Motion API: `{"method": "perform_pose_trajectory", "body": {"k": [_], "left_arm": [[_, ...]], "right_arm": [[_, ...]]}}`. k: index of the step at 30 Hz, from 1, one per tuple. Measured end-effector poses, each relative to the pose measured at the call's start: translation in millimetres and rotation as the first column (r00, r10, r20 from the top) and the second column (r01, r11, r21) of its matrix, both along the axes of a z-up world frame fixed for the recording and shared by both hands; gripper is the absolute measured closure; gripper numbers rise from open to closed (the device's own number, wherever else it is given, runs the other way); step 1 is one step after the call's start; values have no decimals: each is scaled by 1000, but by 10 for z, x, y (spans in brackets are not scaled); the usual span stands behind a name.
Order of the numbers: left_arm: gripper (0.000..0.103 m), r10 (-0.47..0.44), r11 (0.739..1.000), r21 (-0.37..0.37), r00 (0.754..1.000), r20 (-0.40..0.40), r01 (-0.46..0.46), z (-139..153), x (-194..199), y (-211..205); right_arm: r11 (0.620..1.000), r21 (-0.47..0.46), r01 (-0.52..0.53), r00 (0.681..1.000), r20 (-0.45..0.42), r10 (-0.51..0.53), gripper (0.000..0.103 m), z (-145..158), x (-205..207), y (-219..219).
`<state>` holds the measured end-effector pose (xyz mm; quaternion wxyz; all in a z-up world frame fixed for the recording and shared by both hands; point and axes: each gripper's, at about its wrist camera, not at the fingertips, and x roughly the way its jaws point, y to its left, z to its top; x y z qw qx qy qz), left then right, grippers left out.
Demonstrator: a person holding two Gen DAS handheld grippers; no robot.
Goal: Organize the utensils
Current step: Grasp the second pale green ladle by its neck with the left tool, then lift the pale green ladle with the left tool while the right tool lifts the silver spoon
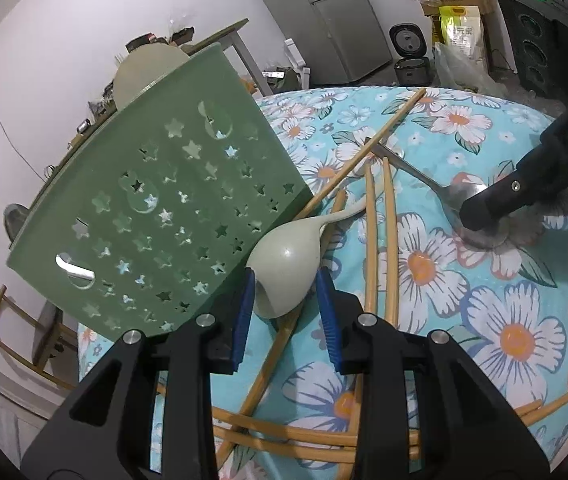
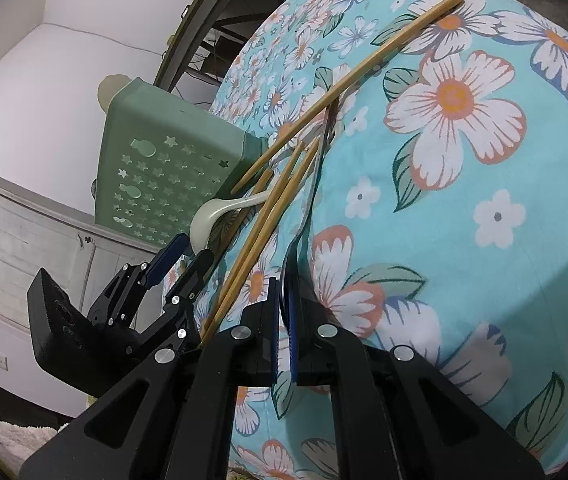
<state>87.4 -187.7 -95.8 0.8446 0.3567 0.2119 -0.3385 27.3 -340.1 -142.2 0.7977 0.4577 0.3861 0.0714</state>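
Note:
A pale green plastic spoon (image 1: pixel 284 268) lies on the floral cloth, its bowl between the blue pads of my left gripper (image 1: pixel 286 280), which close on it. A green utensil holder (image 1: pixel 155 208) with star cut-outs lies tipped just left of it. Several wooden chopsticks (image 1: pixel 380 240) are scattered on the cloth. A metal spoon (image 1: pixel 460 196) lies to the right; my right gripper's fingers (image 1: pixel 496 204) press on its bowl. In the right wrist view my right gripper (image 2: pixel 284 284) is shut on the metal spoon, seen edge-on (image 2: pixel 316 184). The left gripper (image 2: pixel 179 256), the pale spoon (image 2: pixel 211 216) and the holder (image 2: pixel 155 176) show at left.
The cloth (image 1: pixel 484 320) covers a rounded table whose edges drop off near the holder. More chopsticks (image 1: pixel 304 436) cross under my left gripper. A fridge (image 1: pixel 336 12), rice cooker (image 1: pixel 410 56), boxes and a speaker (image 1: pixel 540 36) stand behind. A white cabinet (image 2: pixel 23 240) is at left.

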Motion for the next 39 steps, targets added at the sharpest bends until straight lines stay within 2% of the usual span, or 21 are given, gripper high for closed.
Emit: {"method": "perform_pose_trajectory", "body": {"k": [9, 13, 16, 22, 25, 30, 35, 39], "left_arm": [[74, 27, 999, 20, 990, 135, -30, 71, -101, 3], [78, 54, 996, 68, 991, 121, -62, -21, -15, -33], [80, 75, 995, 57, 992, 96, -81, -18, 63, -8], [82, 50, 992, 107, 992, 119, -63, -110, 56, -70], [83, 31, 989, 138, 987, 157, -53, -161, 4, -119], [95, 33, 993, 105, 972, 231, -59, -66, -87, -84], [98, 20, 995, 89, 950, 313, -50, 84, -257, -31], [100, 34, 996, 65, 940, 340, -59, 249, -351, 58]], "right_arm": [[1000, 11, 5, 1000, 4, -5, 99, -14, -22, -11], [1000, 13, 7, 1000, 3, -7, 99, -12, -21, -13], [1000, 13, 7, 1000, 4, -7, 99, -12, -21, -13], [1000, 12, 8, 1000, 3, -8, 99, -11, -22, -14], [1000, 11, 9, 1000, 3, -9, 98, -11, -22, -15], [1000, 7, 12, 1000, 4, -12, 98, -4, -17, -11], [1000, 6, 19, 1000, 5, -19, 98, 7, -22, -14], [1000, 13, 18, 1000, 4, -18, 99, 51, -32, -11]]}}
